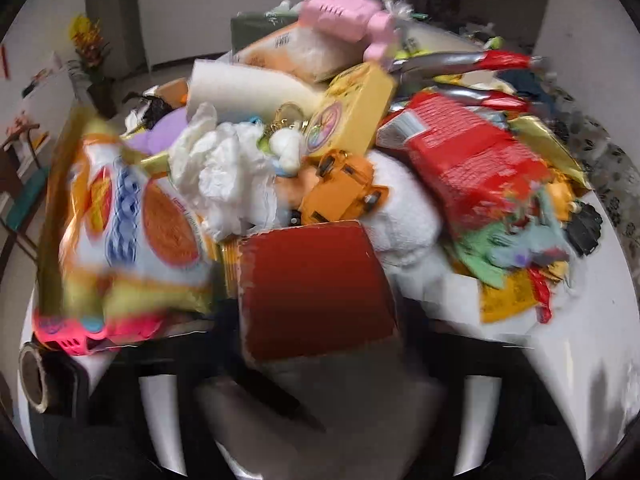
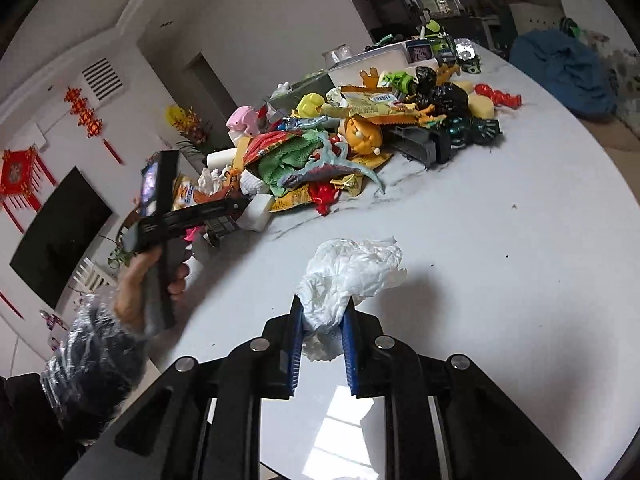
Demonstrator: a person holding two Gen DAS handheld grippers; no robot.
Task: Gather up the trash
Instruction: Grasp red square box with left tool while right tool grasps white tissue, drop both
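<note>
In the right wrist view my right gripper is shut on a crumpled white tissue and holds it above the white marble table. My left gripper, held in a hand, reaches into the left end of a pile of wrappers and toys. In the left wrist view the picture is blurred. A dark red box fills the space just ahead of the left gripper and hides its fingers. Behind it lie a snack bag, crumpled tissue, a red wrapper and an orange toy car.
A cardboard roll lies at the table's left edge. White boxes and toys stand at the far end. A blue beanbag sits beyond the table. The pile also holds a pink toy and pliers.
</note>
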